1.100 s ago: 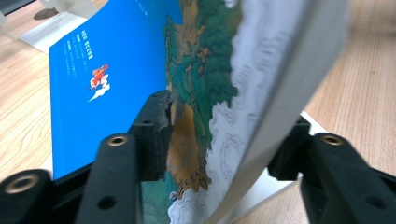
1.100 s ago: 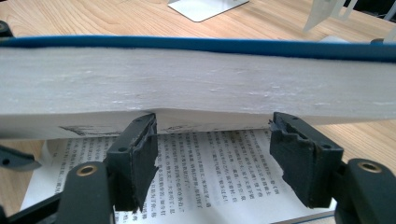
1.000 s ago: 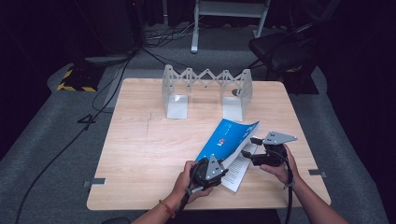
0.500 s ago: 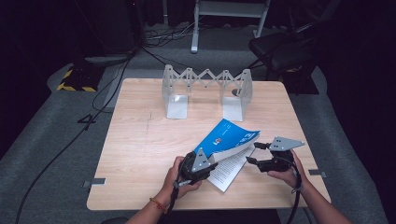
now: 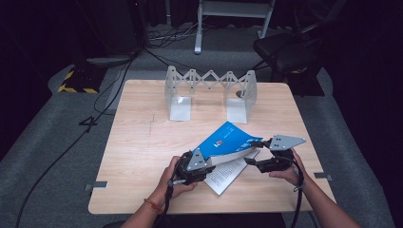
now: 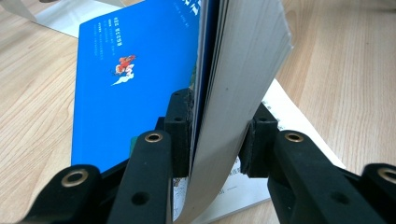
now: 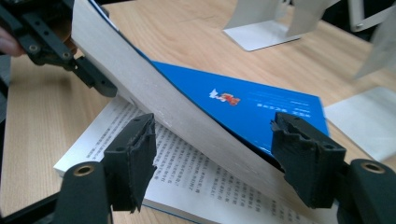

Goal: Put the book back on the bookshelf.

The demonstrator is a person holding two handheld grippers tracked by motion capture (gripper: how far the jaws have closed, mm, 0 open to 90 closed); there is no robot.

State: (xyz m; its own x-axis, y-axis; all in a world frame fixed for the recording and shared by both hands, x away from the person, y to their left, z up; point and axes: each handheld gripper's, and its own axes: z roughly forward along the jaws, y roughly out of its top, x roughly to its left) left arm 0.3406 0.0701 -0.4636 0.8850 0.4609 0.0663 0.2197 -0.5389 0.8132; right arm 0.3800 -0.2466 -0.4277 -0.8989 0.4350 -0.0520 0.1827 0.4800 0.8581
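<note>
The limp, floppy book (image 6: pixel 140 70) bows between the clamped left gripper (image 6: pixel 217 140) pads, while the right gripper (image 7: pixel 215 154) gapes open around its page edge.

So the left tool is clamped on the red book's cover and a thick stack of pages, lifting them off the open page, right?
Nearly. The book has a blue cover, not red, as the left gripper view shows. The left tool does clamp the cover and a thick stack of pages, lifted off the open page.
</note>
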